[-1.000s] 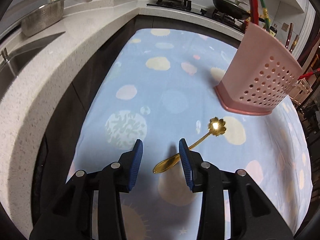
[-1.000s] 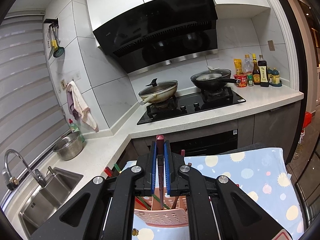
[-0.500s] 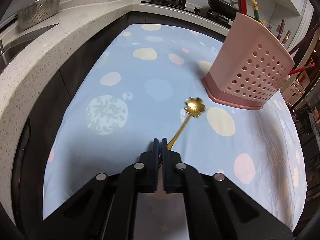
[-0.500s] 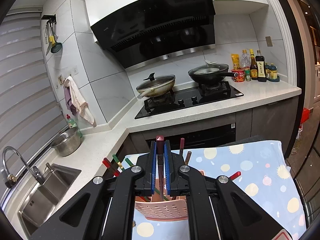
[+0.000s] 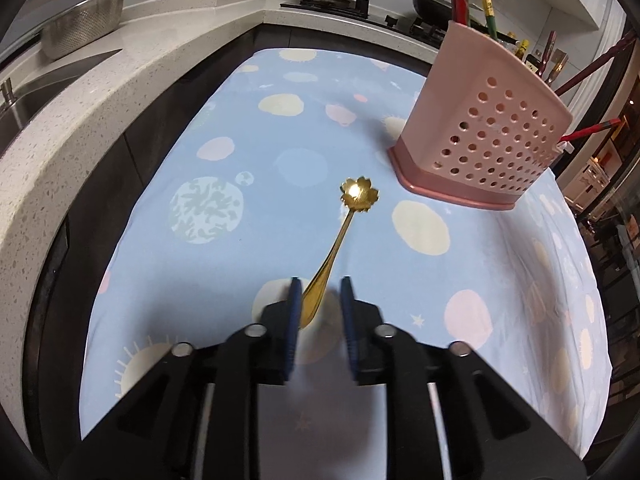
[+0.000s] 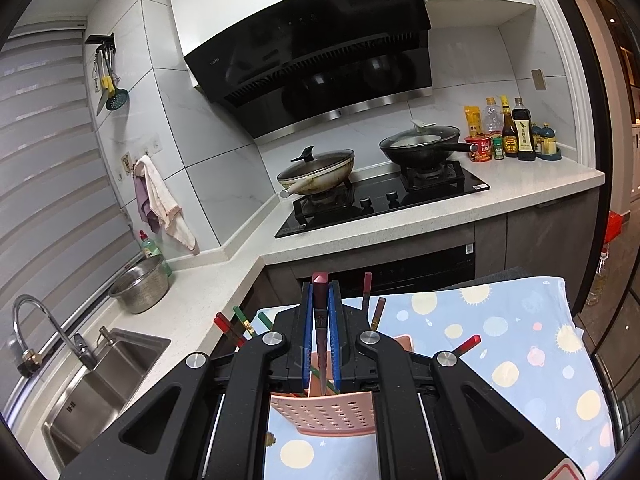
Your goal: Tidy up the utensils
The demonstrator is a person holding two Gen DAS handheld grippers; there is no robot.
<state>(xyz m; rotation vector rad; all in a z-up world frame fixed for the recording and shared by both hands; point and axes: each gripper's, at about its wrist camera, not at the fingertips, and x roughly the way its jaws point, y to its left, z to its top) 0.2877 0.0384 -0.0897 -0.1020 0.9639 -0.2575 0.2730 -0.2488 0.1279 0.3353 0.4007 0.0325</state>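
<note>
Half a second earlier the left gripper (image 5: 319,294) had its blue pads pressed together on the handle of the gold spoon (image 5: 337,240); now the pads stand apart, blurred with motion, and the handle end lies loose between them, close to the left pad. The spoon's flower-shaped bowl (image 5: 359,194) sits at centre frame, pointing toward the pink utensil holder (image 5: 480,140) at upper right, and the whole spoon appears to rest on the blue spotted cloth (image 5: 224,264). Whether this was a slipped pinch or a deliberate release for a better hold cannot be told. The flat, thin handle lying flush on soft cloth would be awkward to pinch, which may explain a second try.

In the right wrist view, the right gripper (image 6: 321,312) is clamped on a dark maroon chopstick (image 6: 320,300), held upright with its lower tip inside the pink holder's rim at the bottom centre of the frame. That vertical hold suits a straight drop into the holder, where other red and green chopsticks (image 6: 230,326) already lean outward.

Judging by this, the chopstick is nearly stowed and the spoon has yet to be lifted. The next move for the left side probably calls for closing squarely on the handle's narrow part.
</note>
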